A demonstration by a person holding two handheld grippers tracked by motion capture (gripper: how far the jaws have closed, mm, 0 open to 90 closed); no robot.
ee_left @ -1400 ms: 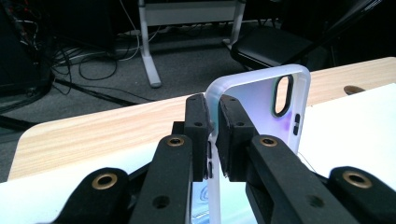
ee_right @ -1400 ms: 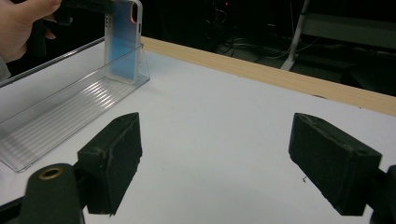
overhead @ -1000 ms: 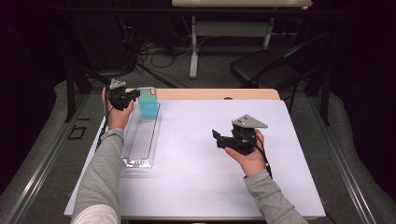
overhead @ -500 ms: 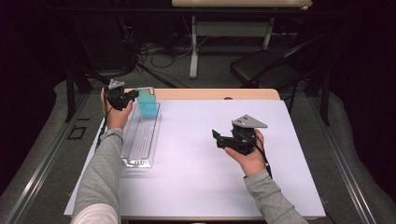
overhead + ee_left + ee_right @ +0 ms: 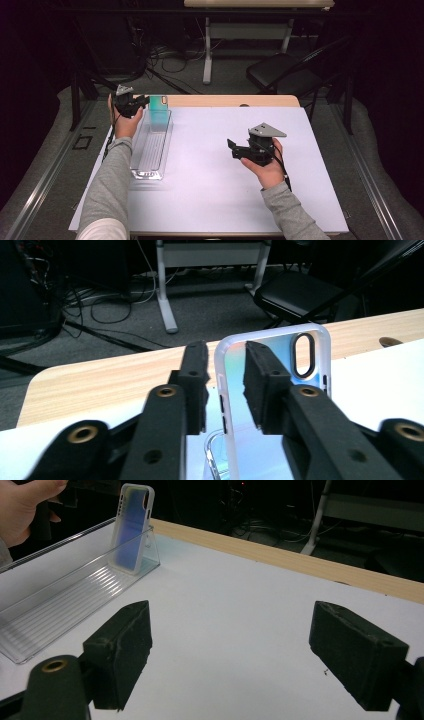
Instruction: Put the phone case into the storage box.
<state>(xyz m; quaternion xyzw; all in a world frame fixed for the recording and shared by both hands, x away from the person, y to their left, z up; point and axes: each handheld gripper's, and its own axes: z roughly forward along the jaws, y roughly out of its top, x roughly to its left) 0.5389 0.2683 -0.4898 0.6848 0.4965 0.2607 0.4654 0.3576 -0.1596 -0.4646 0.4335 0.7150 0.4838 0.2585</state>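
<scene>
Phone case [image 5: 159, 111] upright in clear tray [image 5: 150, 150]; left gripper [image 5: 225, 385] jaws just opening, right gripper [image 5: 245, 655] spread.

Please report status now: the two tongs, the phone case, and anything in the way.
Left tongs have just been opening, pads off the phone case edge. Case stands upright in the clear tray. Right tongs open, nothing between them. Nothing in the way.

Table: I see a table [image 5: 240, 101] with a light wooden top, its far edge left bare.
Cover: a white sheet [image 5: 220, 190] spreads over most of that top, up to the near edge.
On the sheet: a clear plastic tray [image 5: 150, 150] lies lengthwise at my left side.
In the tray: a phone case [image 5: 159, 111] stands at its far end.
</scene>
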